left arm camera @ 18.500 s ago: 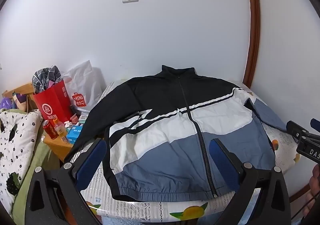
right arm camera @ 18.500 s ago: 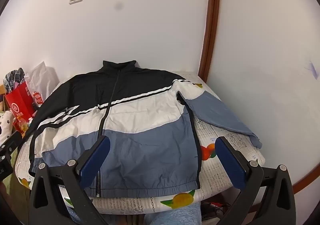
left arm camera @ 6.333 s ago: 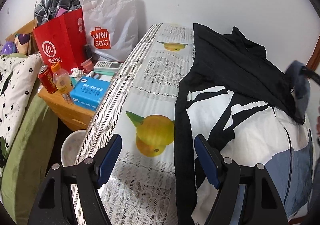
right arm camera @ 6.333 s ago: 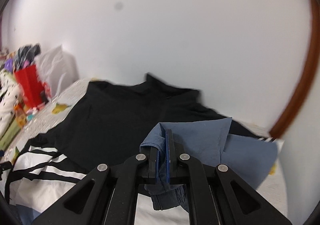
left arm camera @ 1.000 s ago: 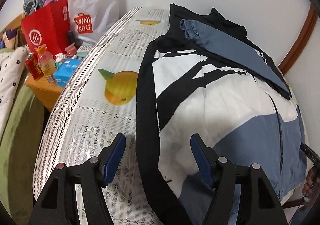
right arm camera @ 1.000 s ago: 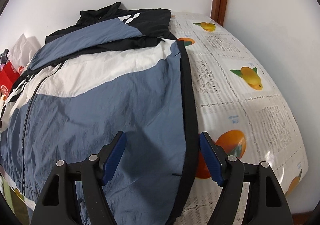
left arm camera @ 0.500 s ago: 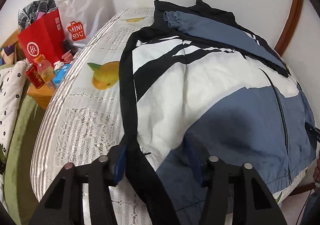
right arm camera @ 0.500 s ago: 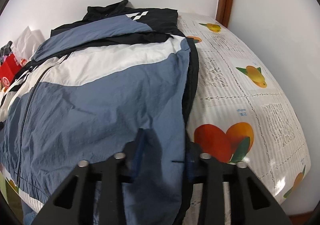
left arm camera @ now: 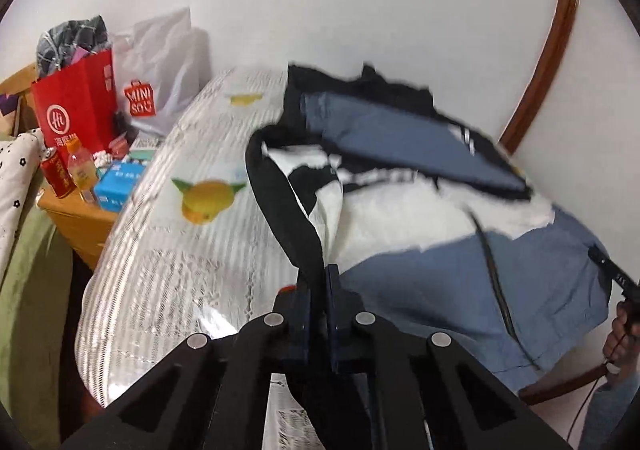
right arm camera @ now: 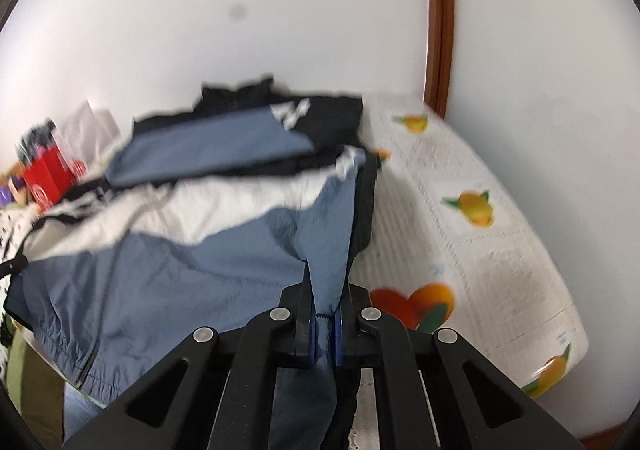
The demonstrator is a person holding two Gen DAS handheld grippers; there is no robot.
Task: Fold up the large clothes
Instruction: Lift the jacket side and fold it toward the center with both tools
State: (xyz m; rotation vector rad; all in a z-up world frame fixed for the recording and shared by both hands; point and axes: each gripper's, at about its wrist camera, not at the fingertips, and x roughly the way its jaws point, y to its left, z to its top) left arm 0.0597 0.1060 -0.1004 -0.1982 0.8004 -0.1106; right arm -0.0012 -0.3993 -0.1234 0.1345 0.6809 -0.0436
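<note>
Left wrist view shows your left gripper [left arm camera: 318, 290] closed tight on the black side seam of the jacket [left arm camera: 460, 234], near its lower left corner, at about 6 o'clock in the frame. The black edge rises from the pads and curves away toward 11 o'clock, lifted off the table [left arm camera: 192, 250]. The rest of the jacket lies across the fruit-print tablecloth from the centre out to 3 o'clock, front side up, with white and blue panels and the zipper running down toward 4 o'clock. A blue sleeve [left arm camera: 392, 138] is folded across the black upper part, stretching from 12 o'clock to 2 o'clock. At 4 o'clock you can see part of your other tool and a hand at the frame edge.

Your right gripper [right arm camera: 324, 314], in the right wrist view, is clamped on the blue fabric at the jacket's lower right corner, at 6 o'clock; the cloth stands up in a ridge between the pads and drapes away toward 9 o'clock. The image is blurred.

Beside the table at 10 o'clock in the left view stand a red bag [left arm camera: 76, 98] and a white bag [left arm camera: 160, 70], with a bottle [left arm camera: 82, 172], a can [left arm camera: 56, 176] and a blue box [left arm camera: 120, 186] on a low wooden stand.
</note>
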